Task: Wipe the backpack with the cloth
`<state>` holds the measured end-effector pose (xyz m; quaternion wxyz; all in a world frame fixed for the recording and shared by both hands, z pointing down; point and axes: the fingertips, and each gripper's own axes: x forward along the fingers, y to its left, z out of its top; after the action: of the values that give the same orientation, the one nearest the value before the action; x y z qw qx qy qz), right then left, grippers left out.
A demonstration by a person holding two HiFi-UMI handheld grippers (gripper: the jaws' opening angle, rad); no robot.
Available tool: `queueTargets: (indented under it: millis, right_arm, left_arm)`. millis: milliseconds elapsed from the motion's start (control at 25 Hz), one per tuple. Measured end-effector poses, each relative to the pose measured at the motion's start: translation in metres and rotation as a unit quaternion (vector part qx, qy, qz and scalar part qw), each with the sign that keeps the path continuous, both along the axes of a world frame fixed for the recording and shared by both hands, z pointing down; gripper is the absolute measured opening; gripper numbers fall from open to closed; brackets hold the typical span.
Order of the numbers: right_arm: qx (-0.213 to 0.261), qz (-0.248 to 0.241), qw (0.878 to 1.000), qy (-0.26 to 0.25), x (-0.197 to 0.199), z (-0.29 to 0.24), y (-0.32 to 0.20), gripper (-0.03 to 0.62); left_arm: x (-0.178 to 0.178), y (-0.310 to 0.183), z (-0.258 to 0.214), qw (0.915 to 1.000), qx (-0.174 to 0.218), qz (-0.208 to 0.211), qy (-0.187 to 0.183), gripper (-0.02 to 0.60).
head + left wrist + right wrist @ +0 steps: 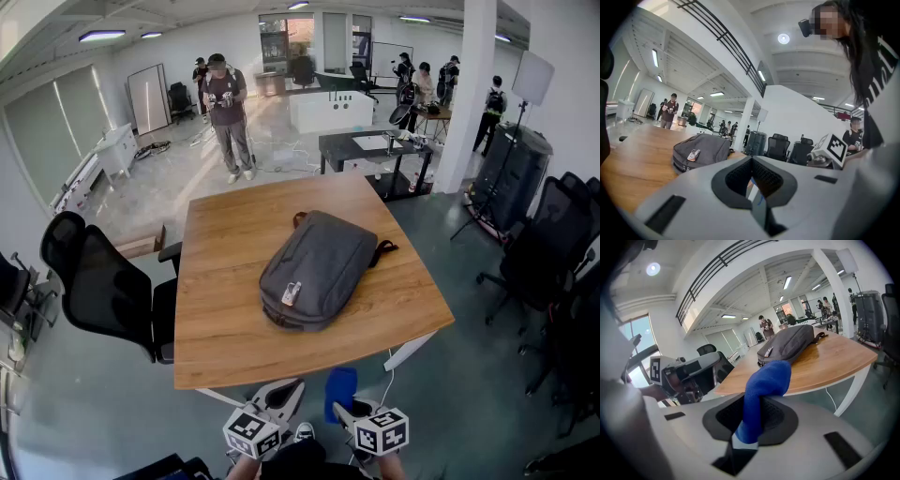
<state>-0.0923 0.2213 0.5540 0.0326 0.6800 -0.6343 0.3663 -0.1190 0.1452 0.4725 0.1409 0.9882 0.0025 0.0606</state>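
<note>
Wooden table (225,309) fills the middle of the head view, and the grey backpack (319,270) lies flat on it, nearer to the right edge and reaching toward the near edge. A small light tag (292,293) sits on its near end. Your left gripper (286,387) and your right gripper (345,410) are both off the table, just in front of the near edge. The blue cloth (340,391) stands up from the right one. A black office chair (94,281) is at the left edge, and a person (228,112) stands well beyond the far edge.

From the left gripper view, your left gripper (753,190) has its jaws closed together, with nothing between them. The backpack (701,150) is ahead of it on the table (633,161), well apart from the jaws.

From the right gripper view, your right gripper (744,430) has its jaws pressed on the lower part of the cloth (765,383), and the upper part of it bends over to the right. The backpack (790,344) lies further on the table (834,357), not touching the cloth.
</note>
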Motion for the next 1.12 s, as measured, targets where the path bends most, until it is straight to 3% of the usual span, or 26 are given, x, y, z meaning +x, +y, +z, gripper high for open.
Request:
queueTargets:
  millis: [280, 600, 840, 1120]
  right_arm:
    - [-0.012, -0.011, 1.0, 0.015, 0.017, 0.001, -0.065, 0.078]
    - [-0.035, -0.07, 0.997, 0.022, 0.02, 0.005, -0.122, 0.078]
    - [-0.041, -0.163, 0.985, 0.04, 0.019, 0.013, -0.193, 0.078]
    - [-0.053, -0.285, 0.954, 0.078, 0.03, 0.025, -0.27, 0.078]
  left_arm:
    - [0.022, -0.064, 0.003, 1.0, 0.001, 0.005, 0.001, -0.003]
    - [0.02, -0.12, 0.012, 0.9991, -0.017, -0.039, -0.007, -0.003]
    - [0.004, -0.171, 0.019, 0.9924, -0.025, -0.12, -0.016, -0.003]
    - [-0.009, -0.22, 0.006, 0.9689, -0.034, -0.244, -0.024, -0.003]
